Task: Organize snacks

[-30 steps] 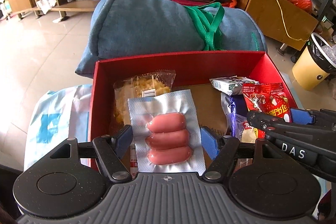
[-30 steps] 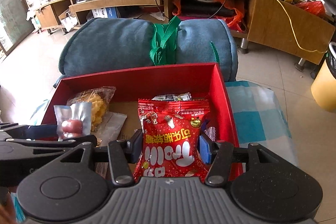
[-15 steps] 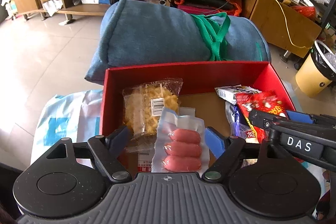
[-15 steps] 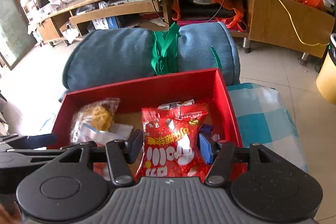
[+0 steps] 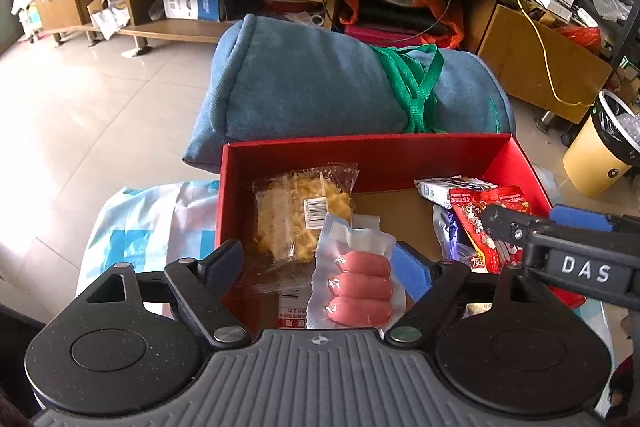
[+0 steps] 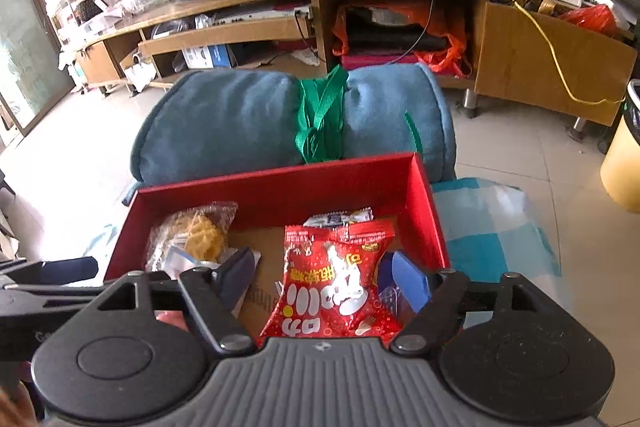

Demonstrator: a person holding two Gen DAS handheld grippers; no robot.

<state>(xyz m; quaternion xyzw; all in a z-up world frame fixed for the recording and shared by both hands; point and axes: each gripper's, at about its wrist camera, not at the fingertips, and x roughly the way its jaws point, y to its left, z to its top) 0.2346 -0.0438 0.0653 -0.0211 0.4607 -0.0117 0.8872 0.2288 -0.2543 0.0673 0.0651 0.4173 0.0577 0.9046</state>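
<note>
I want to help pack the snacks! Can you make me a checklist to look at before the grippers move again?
1. Left gripper open: ok, jaws wide apart.
2. Sausage pack let go: cannot tell, it leans by the blue pad.
3. Right gripper open: ok.
4. Red candy bag inside red box: ok.
5. Yellow snack bag inside box: ok.
6. Grippers apart from each other: ok, though close.
</note>
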